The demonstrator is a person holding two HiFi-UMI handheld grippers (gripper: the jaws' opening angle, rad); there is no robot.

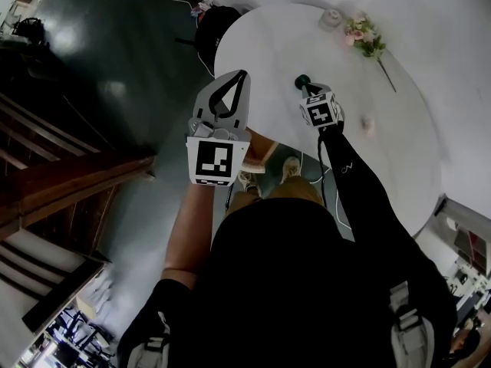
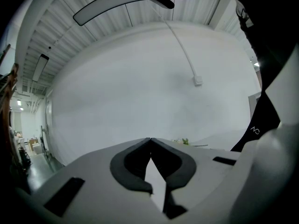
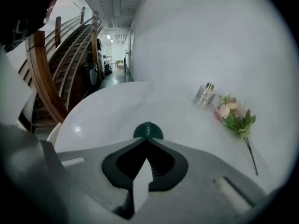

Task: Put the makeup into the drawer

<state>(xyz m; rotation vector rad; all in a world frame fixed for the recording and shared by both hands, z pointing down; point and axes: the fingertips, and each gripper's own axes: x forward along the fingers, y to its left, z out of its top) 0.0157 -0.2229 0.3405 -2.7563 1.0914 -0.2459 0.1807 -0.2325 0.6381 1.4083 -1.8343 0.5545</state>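
White and round, the counter point(image 1: 268, 52) stands on a dark glossy floor point(image 1: 100, 67), with a wooden staircase point(image 1: 46, 167) far off to the left of everything on it. The landmark here is the dark green makeup container point(image 1: 302, 80), a small round-topped piece that sits on the counter near its front edge.

The right tool point(image 1: 309, 92) points steeply down at that container. In the right gripper view its jaws are together, their tips meeting with no gap right at the near edge of the green dome point(image 3: 148, 130). The dome shows just beyond the tips rather than between them, and whether the tips point(image 3: 147, 139) pinch any part of it cannot be told.

The left tool point(image 1: 245, 73) is held level to the left of the container, over the counter's rim. Its jaws are also closed tip to tip point(image 2: 150, 139), with nothing between them and only a plain white wall ahead.

Beyond the container, toward the far side of the counter, stand a small silver jar point(image 3: 204, 95) and, just to the right of it, a sprig of pink flowers point(image 3: 232, 112) lying flat. A small pale object point(image 1: 368, 123) lies to the right of the container, well apart from it.
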